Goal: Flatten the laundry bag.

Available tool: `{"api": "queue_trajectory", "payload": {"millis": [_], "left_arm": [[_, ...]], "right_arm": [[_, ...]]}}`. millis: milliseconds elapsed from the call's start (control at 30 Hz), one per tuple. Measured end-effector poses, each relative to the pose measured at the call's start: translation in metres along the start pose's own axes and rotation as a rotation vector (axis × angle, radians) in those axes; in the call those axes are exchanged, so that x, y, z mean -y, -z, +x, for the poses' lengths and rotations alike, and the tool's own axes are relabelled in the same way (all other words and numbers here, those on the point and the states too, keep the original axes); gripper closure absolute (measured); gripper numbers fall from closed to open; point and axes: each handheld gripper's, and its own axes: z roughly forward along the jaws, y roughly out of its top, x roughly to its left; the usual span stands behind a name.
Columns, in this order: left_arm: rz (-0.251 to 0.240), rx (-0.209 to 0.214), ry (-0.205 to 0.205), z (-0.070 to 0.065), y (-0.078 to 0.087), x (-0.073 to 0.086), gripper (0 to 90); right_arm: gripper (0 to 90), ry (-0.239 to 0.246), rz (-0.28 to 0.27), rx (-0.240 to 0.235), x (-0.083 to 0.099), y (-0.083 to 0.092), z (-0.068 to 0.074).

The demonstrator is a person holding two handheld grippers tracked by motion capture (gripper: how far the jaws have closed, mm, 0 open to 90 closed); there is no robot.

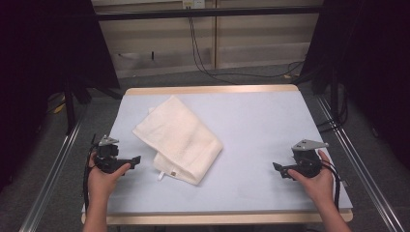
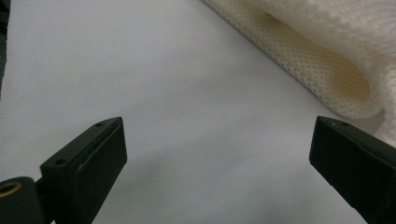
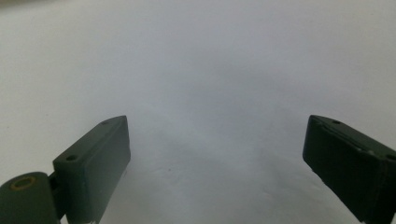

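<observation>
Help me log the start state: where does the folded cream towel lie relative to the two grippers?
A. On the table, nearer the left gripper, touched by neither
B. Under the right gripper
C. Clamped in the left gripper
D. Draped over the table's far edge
A: the towel lies flat on the table, close to the open left gripper, far from the right gripper.

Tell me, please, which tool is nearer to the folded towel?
Left. The left tool sits just beside the cream towel, near its left edge, jaws open; the right tool is far across the table, also open.

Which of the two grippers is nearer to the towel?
The left gripper: its open jaws point at the folded cream towel close beside them, while the right gripper has bare mat between.
</observation>
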Motion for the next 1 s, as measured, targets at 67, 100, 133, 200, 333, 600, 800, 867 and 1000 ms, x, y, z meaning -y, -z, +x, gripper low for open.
{"api": "queue_trajectory", "payload": {"millis": [67,100,133,200,333,600,800,867,1000], "left_arm": [[0.002,0.006,-0.001,-0.001,0.001,0.000,4.4],[-0.008,0.005,-0.001,-0.003,0.001,-0.001,4.9],[-0.008,0.014,-0.003,-0.004,0.002,-0.001,5.3],[-0.009,0.027,-0.009,-0.006,0.004,-0.003,5.5],[0.002,0.044,-0.030,-0.011,0.004,-0.005,5.7],[0.002,0.084,-0.040,-0.022,0.002,-0.008,5.8],[0.016,0.119,-0.063,-0.030,0.000,-0.011,10.6],[0.018,0.125,-0.076,-0.030,0.000,-0.012,11.5],[0.008,0.141,-0.077,-0.035,0.001,-0.013,15.0]], "right_arm": [[7.3,0.002,0.010,-0.003,0.000,0.000,0.001],[7.3,0.005,0.010,-0.001,0.000,-0.001,0.001],[7.1,0.009,0.013,-0.002,0.000,-0.002,0.001],[7.1,0.011,0.020,-0.001,0.000,-0.002,0.001],[7.0,0.007,0.019,-0.005,0.000,-0.002,0.000],[7.4,0.012,0.021,-0.006,0.000,-0.002,0.001],[7.8,0.017,0.014,0.007,0.000,-0.002,0.001],[7.8,0.018,0.015,0.005,0.000,-0.002,0.001],[7.9,0.019,0.013,0.003,0.000,-0.002,0.001]]}}
